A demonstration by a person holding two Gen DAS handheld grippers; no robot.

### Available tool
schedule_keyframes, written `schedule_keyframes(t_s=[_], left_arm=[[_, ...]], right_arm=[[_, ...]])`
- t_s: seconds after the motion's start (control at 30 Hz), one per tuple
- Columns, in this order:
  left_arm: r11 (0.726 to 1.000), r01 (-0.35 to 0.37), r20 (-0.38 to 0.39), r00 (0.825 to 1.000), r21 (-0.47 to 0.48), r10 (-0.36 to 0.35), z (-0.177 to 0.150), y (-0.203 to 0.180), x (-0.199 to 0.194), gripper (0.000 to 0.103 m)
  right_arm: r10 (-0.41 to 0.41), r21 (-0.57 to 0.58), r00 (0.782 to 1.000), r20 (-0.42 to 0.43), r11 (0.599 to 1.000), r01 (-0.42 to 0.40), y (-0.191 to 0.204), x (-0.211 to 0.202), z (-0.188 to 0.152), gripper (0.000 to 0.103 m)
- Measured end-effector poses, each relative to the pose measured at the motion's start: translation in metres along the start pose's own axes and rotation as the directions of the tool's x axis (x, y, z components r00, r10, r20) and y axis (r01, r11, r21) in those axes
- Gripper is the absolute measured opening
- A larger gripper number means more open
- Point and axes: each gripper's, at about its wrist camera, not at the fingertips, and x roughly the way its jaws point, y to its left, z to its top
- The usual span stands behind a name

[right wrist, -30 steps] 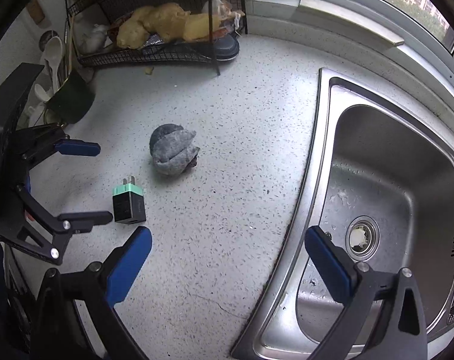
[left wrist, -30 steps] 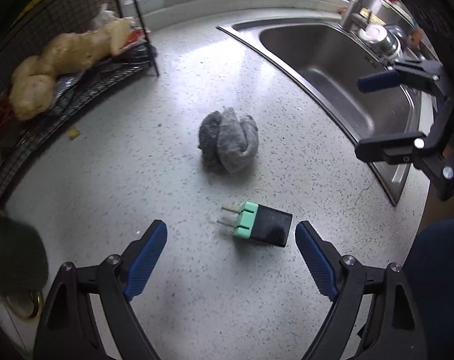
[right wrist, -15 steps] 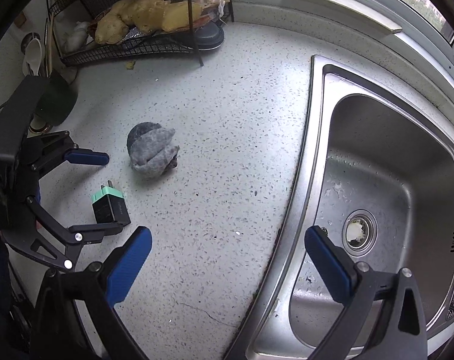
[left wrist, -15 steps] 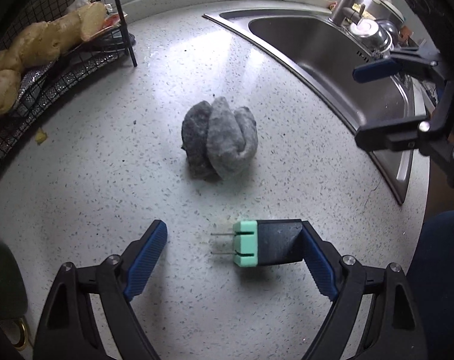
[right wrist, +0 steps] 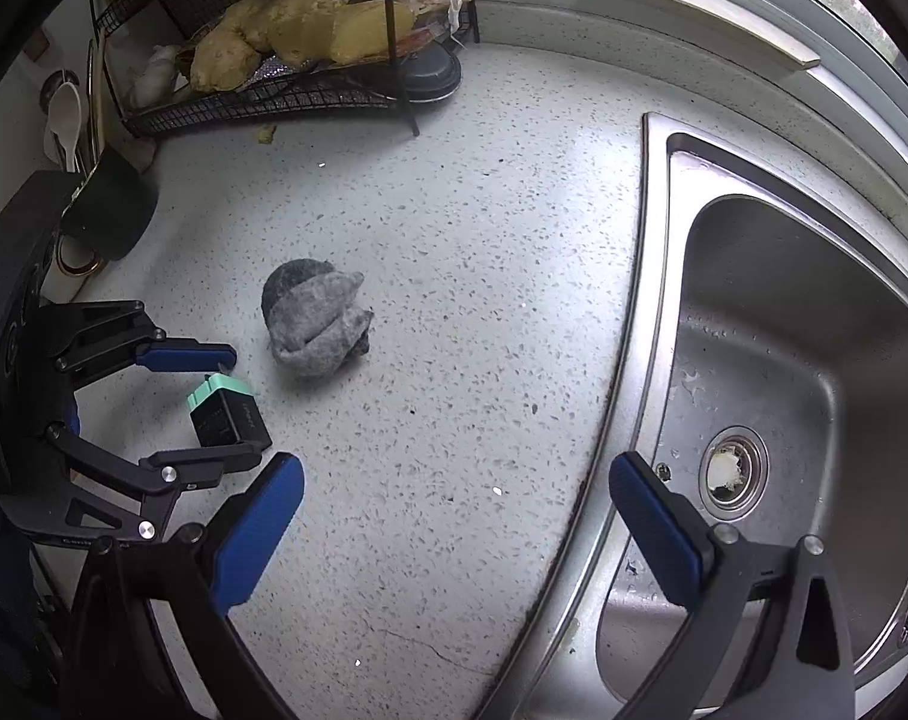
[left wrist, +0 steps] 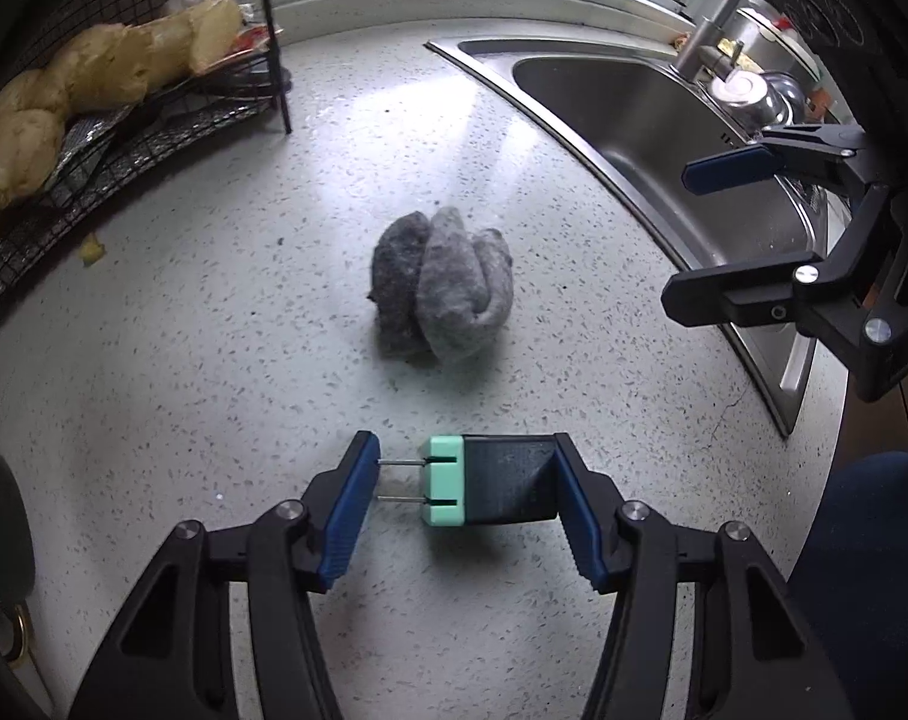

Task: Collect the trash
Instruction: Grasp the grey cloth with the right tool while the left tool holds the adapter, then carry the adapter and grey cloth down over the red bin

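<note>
A black charger plug (left wrist: 502, 486) with a mint-green end and two metal prongs lies between the fingers of my left gripper (left wrist: 463, 480). Its jaws are closing: the prong tips meet the left pad (left wrist: 349, 516) and the black end sits against the right pad (left wrist: 577, 516). A grey crumpled wad (left wrist: 442, 288) rests on the speckled counter just beyond it. In the right wrist view the charger (right wrist: 226, 414) and left gripper (right wrist: 238, 408) are at lower left, with the wad (right wrist: 316, 324) beside them. My right gripper (right wrist: 454, 480) hangs open and empty over the counter's edge by the sink.
A steel sink (right wrist: 814, 360) fills the right side, its drain (right wrist: 733, 471) holding a white scrap. A black wire rack (right wrist: 274, 108) with ginger roots (right wrist: 298, 24) stands at the back left. A dark cup (right wrist: 109, 210) and a yellow crumb (right wrist: 266, 133) lie near it.
My left gripper closed in around the charger and its jaws narrowed from wide apart to touching both ends. The right gripper drifted slightly towards the sink.
</note>
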Motion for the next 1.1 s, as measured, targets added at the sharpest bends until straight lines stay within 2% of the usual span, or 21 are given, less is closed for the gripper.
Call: schedule_keyframes(t_s=[0.37,0.43,0.57,0.63,0.73,0.87,0.93,1.1], left_arm=[[0.988,-0.082,0.057,0.994,-0.129,0.09,-0.016,0.036,-0.04,0.055],[0.986,-0.096,0.052,0.993,-0.14,0.104,-0.018,0.04,-0.041,0.055],[0.982,-0.095,0.043,0.994,-0.163,0.103,-0.024,0.046,-0.041,0.055],[0.981,-0.095,0.041,0.994,-0.17,0.103,-0.029,0.049,-0.042,0.055],[0.977,-0.1,0.033,0.994,-0.188,0.108,-0.034,0.054,-0.044,0.055],[0.971,-0.108,0.021,0.993,-0.214,0.115,-0.045,0.06,-0.045,0.055],[0.97,-0.11,0.021,0.993,-0.216,0.118,-0.047,0.06,-0.046,0.055],[0.968,-0.121,0.02,0.991,-0.218,0.129,-0.05,0.054,-0.051,0.055]], right_arm=[[0.037,-0.059,0.999,0.009,0.998,-0.036,0.03,0.022,0.036,0.102],[0.04,-0.073,0.999,0.001,0.996,-0.04,0.038,0.029,0.042,0.094],[0.046,-0.097,0.999,-0.02,0.994,-0.048,0.05,0.044,0.054,0.09],[0.05,-0.108,0.998,-0.034,0.993,-0.053,0.056,0.052,0.059,0.081],[0.061,-0.126,0.996,-0.068,0.99,-0.069,0.065,0.066,0.067,0.077],[0.055,-0.162,0.997,-0.06,0.985,-0.064,0.076,0.074,0.072,0.063],[0.048,-0.198,0.997,-0.057,0.978,-0.059,0.082,0.074,0.075,0.043],[0.048,-0.233,0.998,-0.046,0.971,-0.058,0.087,0.067,0.07,0.036]])
